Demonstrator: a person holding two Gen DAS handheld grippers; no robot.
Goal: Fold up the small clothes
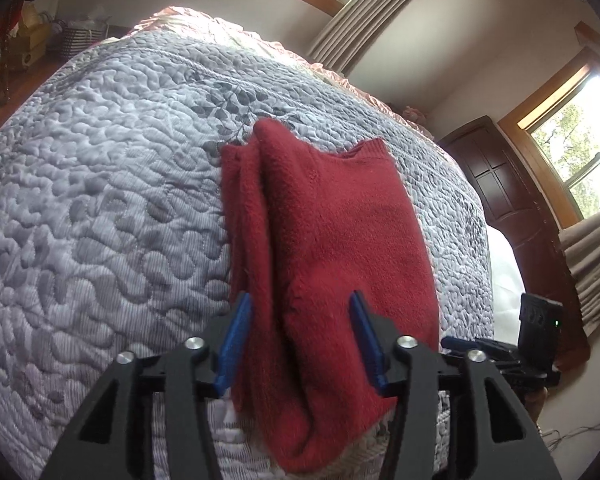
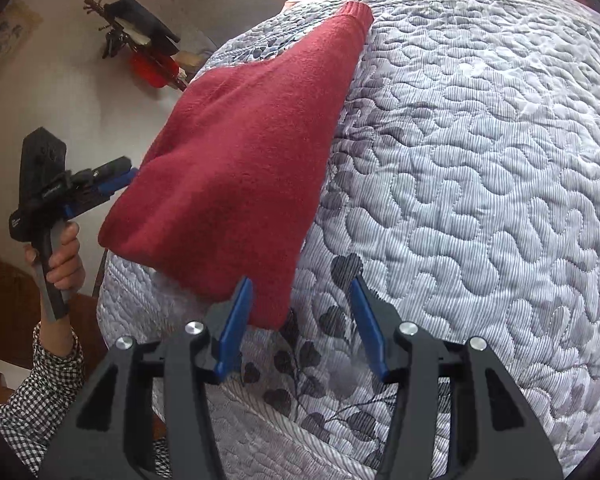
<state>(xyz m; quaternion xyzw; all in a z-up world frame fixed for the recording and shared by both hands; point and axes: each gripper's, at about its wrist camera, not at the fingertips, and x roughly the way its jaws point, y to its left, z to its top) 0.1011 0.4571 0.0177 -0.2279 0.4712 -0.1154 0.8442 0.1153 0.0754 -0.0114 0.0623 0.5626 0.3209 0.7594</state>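
Left hand-held gripper (image 1: pixel 302 340) has its blue fingers spread wide with the folded red sweater (image 1: pixel 328 236) lying between them on the quilted bed (image 1: pixel 100 200), gripping nothing. Right hand-held gripper (image 2: pixel 300 330) is equally wide open and empty, its left finger just beside the sweater's near corner, above the quilt's leaf print.

The sweater (image 1: pixel 332 216) is lying folded on the quilt (image 1: pixel 100 184), near the bed's edge. The left gripper (image 1: pixel 302 344) is sitting at the sweater's near end, its fingers spread to either side of the fabric. The right gripper (image 2: pixel 300 328) is sitting at the sweater's near corner, fingers apart. A window (image 1: pixel 576 144) is standing beyond the bed, to the right.
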